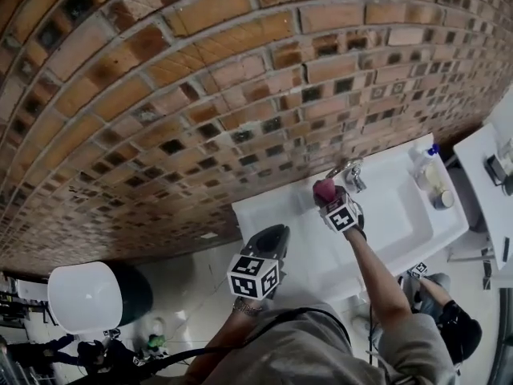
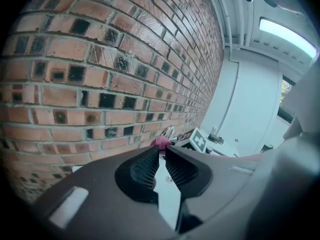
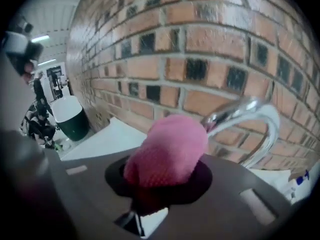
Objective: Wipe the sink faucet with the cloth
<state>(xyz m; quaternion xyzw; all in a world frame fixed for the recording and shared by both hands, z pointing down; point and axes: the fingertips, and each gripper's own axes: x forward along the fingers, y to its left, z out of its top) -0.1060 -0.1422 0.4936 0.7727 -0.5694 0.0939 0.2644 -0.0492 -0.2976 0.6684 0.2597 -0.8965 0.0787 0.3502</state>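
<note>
Right tongs: clamped on the pink cloth, which is bunched into a wad.
Cloth position: at the spout of the faucet, above the sink; can't confirm actual contact.
Left tongs: closed, nothing in them, off by the sink's left edge.
Risk: the wad could snag on the curved spout and pull out of the grip. Only its tip wipes, so the faucet base may get missed.

Cloth at faucet, over sink
</note>
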